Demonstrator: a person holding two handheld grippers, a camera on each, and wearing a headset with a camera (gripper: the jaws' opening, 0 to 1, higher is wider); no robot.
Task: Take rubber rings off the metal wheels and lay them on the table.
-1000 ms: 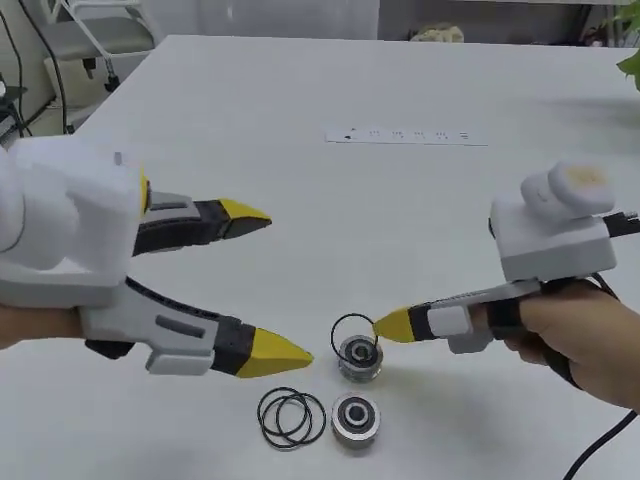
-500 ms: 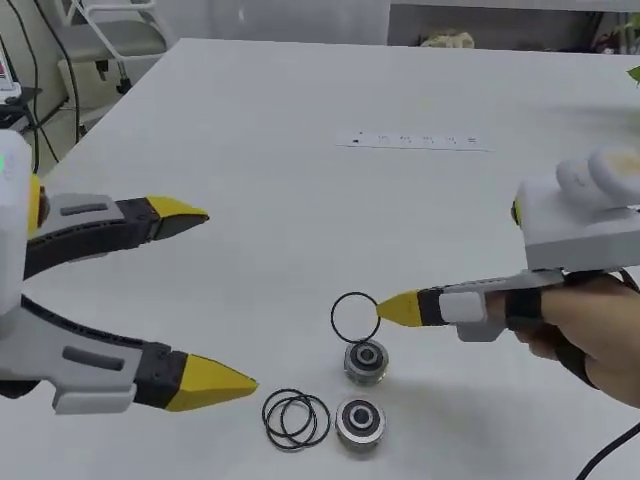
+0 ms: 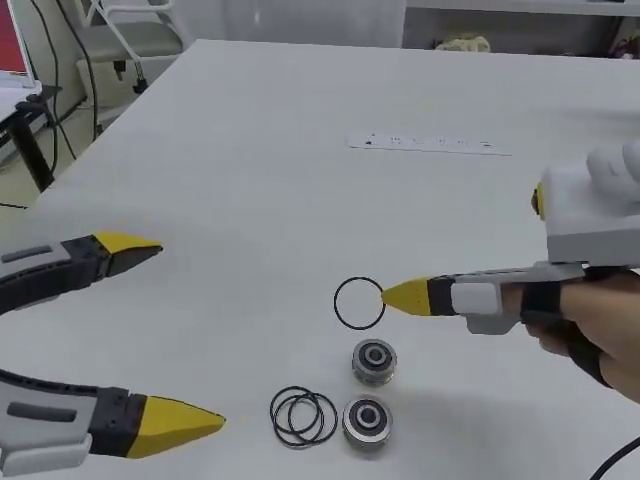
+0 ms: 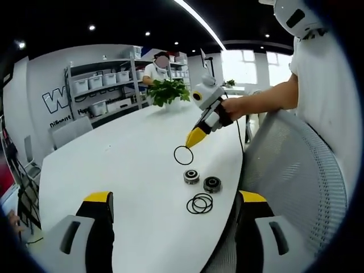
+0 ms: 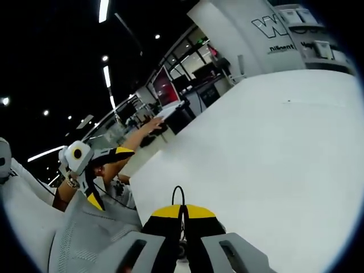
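Observation:
Two metal wheels (image 3: 374, 361) (image 3: 367, 420) stand on the white table (image 3: 300, 150) near its front edge. A small pile of black rubber rings (image 3: 302, 415) lies left of the nearer wheel. My right gripper (image 3: 390, 297) is shut on one rubber ring (image 3: 358, 302), which hangs above the table just beyond the farther wheel. That held ring (image 5: 178, 196) pokes up between the shut jaws in the right gripper view. My left gripper (image 3: 190, 335) stands wide open at the left, well apart from the wheels (image 4: 191, 176) (image 4: 212, 183), with nothing between its jaws.
A flat white strip (image 3: 430, 143) lies on the table farther back. A chair (image 3: 130, 30) stands off the far left corner. The table's near edge runs close behind the ring pile (image 4: 200, 203). A potted plant (image 4: 168, 91) sits at the far end.
The right gripper has lifted the ring off the farther wheel and carried it up and away. The left gripper has drawn back to the left, away from the wheels.

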